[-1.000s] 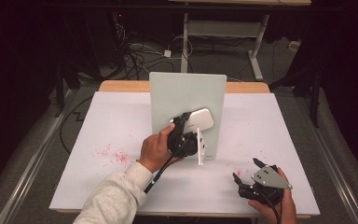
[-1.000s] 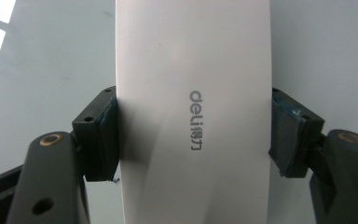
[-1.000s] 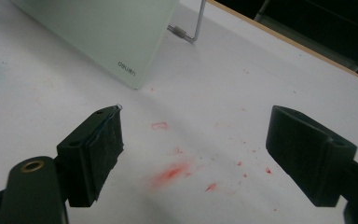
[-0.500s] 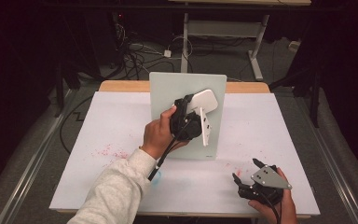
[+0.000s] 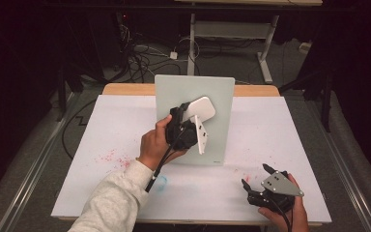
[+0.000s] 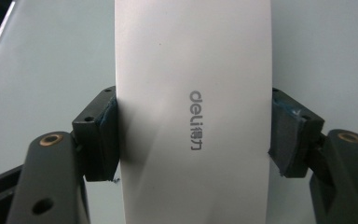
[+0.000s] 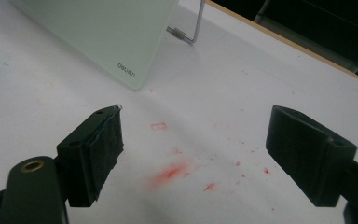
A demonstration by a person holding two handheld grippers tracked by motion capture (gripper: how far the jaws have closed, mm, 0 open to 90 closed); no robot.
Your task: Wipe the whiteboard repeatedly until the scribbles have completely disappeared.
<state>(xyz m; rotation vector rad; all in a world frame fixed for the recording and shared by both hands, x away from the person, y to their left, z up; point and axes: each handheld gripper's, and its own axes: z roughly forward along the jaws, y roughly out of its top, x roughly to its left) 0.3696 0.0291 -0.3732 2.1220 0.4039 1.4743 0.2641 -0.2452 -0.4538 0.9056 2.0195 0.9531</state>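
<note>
White eraser (image 6: 193, 112) clamped between left gripper (image 5: 189, 126) jaws against upright glass board (image 5: 217, 96), right gripper (image 7: 196, 158) spread wide

Overhead light falls evenly on the white paper-covered table (image 5: 270, 125); the surrounding floor stays dark. In the left gripper view, the white plastic eraser (image 6: 193, 112) between the pads is bright, slightly soft, with a faint shadow band. The right gripper view is sharp near the pads, with soft shadows.
</note>
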